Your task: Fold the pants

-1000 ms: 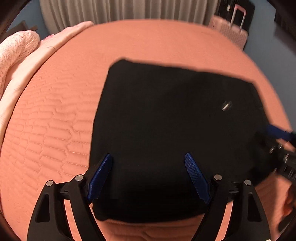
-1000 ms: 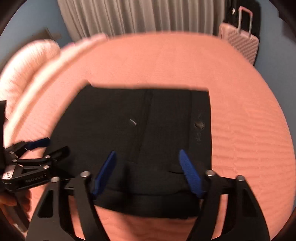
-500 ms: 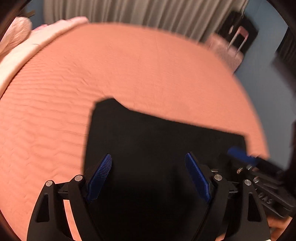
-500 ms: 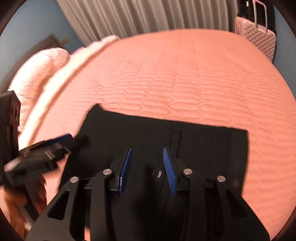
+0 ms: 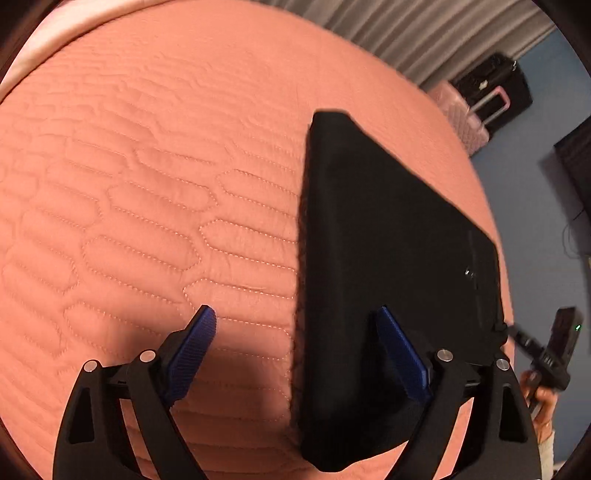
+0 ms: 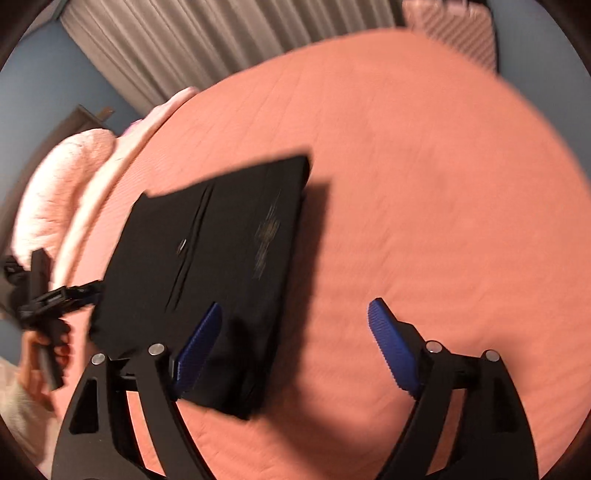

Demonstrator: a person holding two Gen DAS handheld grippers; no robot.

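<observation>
Your right gripper (image 6: pixel 295 325), half shut a moment ago, now gapes like the left gripper (image 5: pixel 297 332); both have pulled back, apparently clear of the folded pants (image 5: pixel 388 258) on the bed (image 5: pixel 147 184).

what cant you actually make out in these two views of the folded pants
- Pants, left wrist view: near edge hidden behind the left tongs; the black cloth shows no fold layers.
- Mark on the pants, right wrist view: motion blur, unreadable.
- Button, left wrist view: too small to identify surely.
- Right tongs are open, but in the left wrist view they are cut off by the right edge.
- Suitcase, right wrist view: cropped by the top edge.
</observation>
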